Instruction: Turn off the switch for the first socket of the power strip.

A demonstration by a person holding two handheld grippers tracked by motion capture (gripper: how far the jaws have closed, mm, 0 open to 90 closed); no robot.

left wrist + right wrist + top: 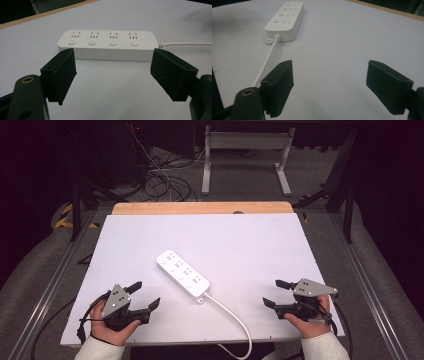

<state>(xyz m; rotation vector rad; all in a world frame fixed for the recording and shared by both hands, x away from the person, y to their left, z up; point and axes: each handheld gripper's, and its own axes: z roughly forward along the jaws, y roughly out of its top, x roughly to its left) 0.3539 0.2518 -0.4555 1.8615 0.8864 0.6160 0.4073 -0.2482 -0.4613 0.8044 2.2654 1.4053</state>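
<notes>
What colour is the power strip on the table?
White, with a white cable; the power strip shows best in the left gripper view.

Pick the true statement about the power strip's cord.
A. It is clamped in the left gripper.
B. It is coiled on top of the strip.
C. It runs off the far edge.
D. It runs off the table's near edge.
D: the cord leaves the strip and curves over the near edge of the table, between the two open grippers.
</notes>
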